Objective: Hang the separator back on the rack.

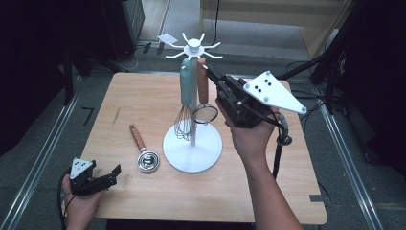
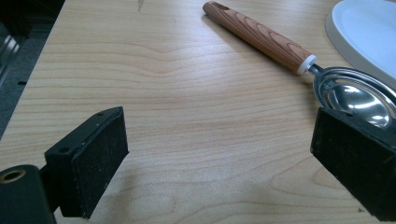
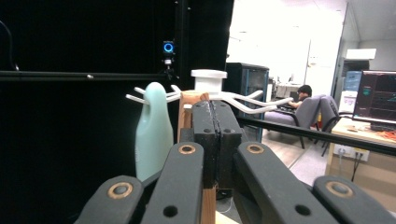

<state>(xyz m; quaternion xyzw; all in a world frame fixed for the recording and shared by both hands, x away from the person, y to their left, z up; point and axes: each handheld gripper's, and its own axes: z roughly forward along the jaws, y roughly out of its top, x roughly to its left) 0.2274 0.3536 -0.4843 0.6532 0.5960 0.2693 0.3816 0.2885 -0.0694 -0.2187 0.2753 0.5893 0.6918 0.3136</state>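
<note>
A white hook stand [image 1: 193,143] holds a mint-handled whisk [image 1: 185,91] and a wooden-handled strainer [image 1: 204,84]. My right gripper [image 1: 209,72] is raised level, its jaws pressed together, tips against the top of the strainer's handle [image 3: 187,105]. Whether they pinch it I cannot tell. The mint whisk handle [image 3: 152,135] hangs just left of it under the stand's hooks [image 3: 210,77]. A second wooden-handled tool with a steel bowl [image 1: 144,152] lies on the table. My left gripper [image 1: 114,175] rests open at the front left, the steel bowl [image 2: 355,95] by its right jaw.
The wooden table [image 1: 143,96] has bare room at the left and along the front. Its left edge [image 2: 32,79] drops to a dark floor. Cables and dark frames surround it. A person sits at a desk far off [image 3: 306,100].
</note>
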